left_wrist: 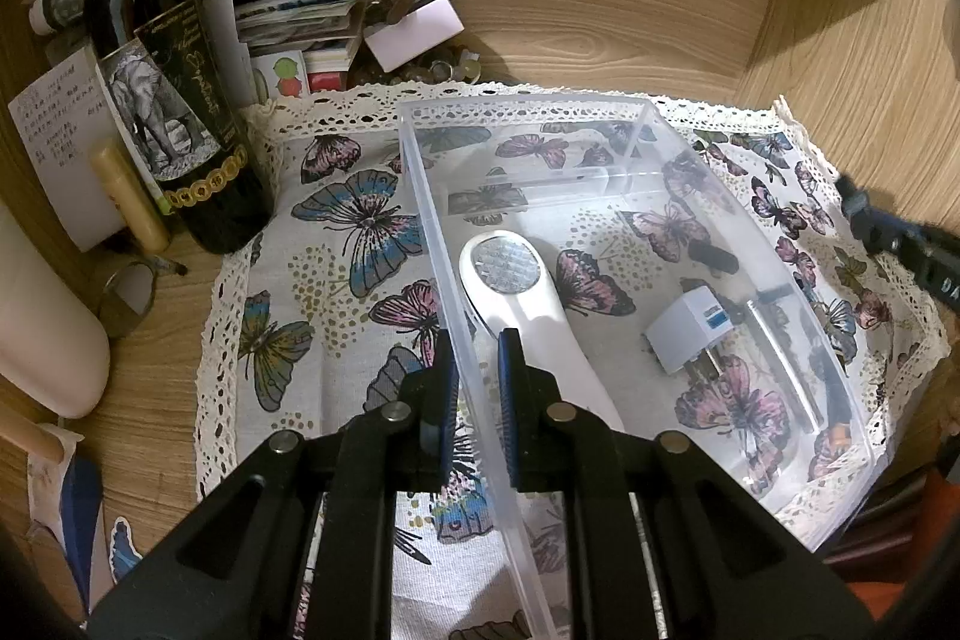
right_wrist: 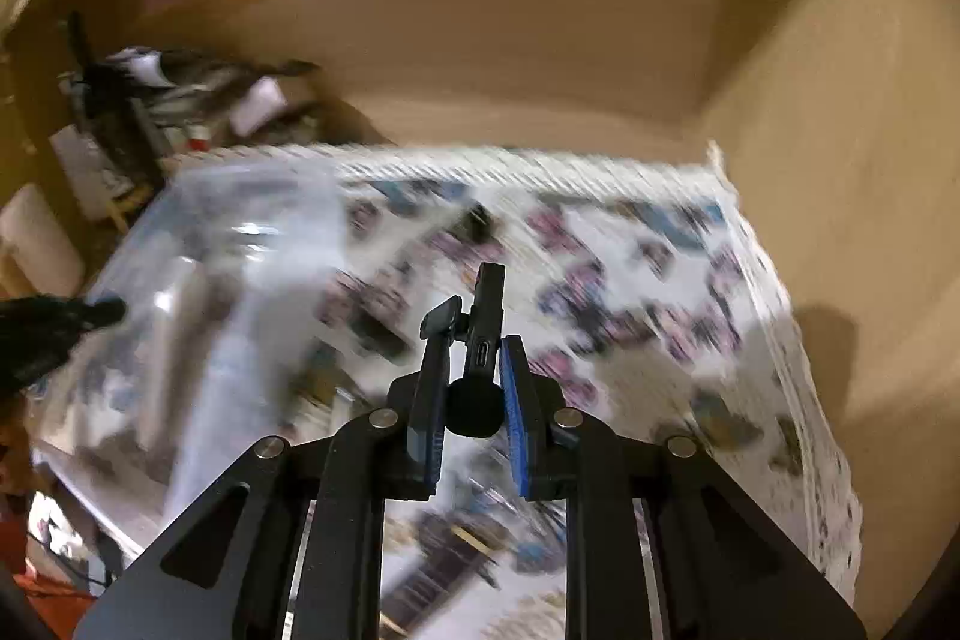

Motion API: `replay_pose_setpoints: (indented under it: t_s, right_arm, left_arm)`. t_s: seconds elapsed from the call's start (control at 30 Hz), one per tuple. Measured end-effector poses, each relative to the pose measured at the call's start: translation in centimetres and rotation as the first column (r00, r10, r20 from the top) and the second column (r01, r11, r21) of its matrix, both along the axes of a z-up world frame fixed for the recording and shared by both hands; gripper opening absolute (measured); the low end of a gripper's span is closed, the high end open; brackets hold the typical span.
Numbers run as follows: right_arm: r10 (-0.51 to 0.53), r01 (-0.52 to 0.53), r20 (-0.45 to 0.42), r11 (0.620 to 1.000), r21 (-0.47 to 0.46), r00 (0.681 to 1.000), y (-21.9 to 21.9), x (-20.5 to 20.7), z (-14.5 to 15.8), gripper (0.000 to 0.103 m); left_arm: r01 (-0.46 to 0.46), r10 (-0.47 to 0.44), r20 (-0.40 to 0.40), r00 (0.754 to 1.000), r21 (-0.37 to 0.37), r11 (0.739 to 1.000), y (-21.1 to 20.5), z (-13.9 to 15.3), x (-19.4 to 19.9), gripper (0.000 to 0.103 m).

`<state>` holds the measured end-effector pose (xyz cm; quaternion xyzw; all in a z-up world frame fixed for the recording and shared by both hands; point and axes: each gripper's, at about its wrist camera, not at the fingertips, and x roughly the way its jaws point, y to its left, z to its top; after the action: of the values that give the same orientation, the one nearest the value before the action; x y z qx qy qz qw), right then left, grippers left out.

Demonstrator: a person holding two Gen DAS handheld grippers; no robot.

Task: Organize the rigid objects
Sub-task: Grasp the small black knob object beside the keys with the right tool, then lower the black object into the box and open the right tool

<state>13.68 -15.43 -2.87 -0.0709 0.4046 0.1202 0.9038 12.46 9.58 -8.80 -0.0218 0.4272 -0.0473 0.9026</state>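
Note:
A clear plastic bin [left_wrist: 420, 196] sits on a butterfly-print cloth [left_wrist: 336, 232]. My left gripper [left_wrist: 477, 340] is shut on the bin's left wall, one finger inside and one outside. Inside the bin lie a white handheld device with a round mesh head [left_wrist: 528, 304], a white plug adapter [left_wrist: 690, 328], a small dark piece [left_wrist: 711, 256] and a silvery stick [left_wrist: 786, 364]. My right gripper [right_wrist: 474, 340] is shut on a small black device with a clip and a port [right_wrist: 483, 328], held above the cloth [right_wrist: 630, 280]. The right wrist view is motion-blurred; the bin [right_wrist: 198, 232] shows at its left.
A dark wine bottle [left_wrist: 174, 112] stands left of the cloth, with papers [left_wrist: 288, 16], a note [left_wrist: 54, 142], a cream tube [left_wrist: 129, 196] and a small ring [left_wrist: 129, 298] nearby. Wooden walls close the back and right. The right gripper's tip [left_wrist: 888, 232] shows at the right edge.

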Motion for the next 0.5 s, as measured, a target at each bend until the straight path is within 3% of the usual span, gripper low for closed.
replay_pose_setpoints:
  t_s: [0.23,0.5]
  right_arm:
    - [0.176,-0.177,0.051,0.984,0.014,0.983,5.6,0.2,1.7,0.016]
    - [0.304,-0.304,-0.017,0.953,-0.005,0.953,10.8,1.1,-0.3,0.016]
  left_arm:
    - [0.000,0.000,-0.001,1.000,0.000,1.000,-0.1,0.0,0.0,0.012]
    - [0.002,-0.002,0.000,1.000,0.006,1.000,-0.1,-0.1,-0.1,0.012]
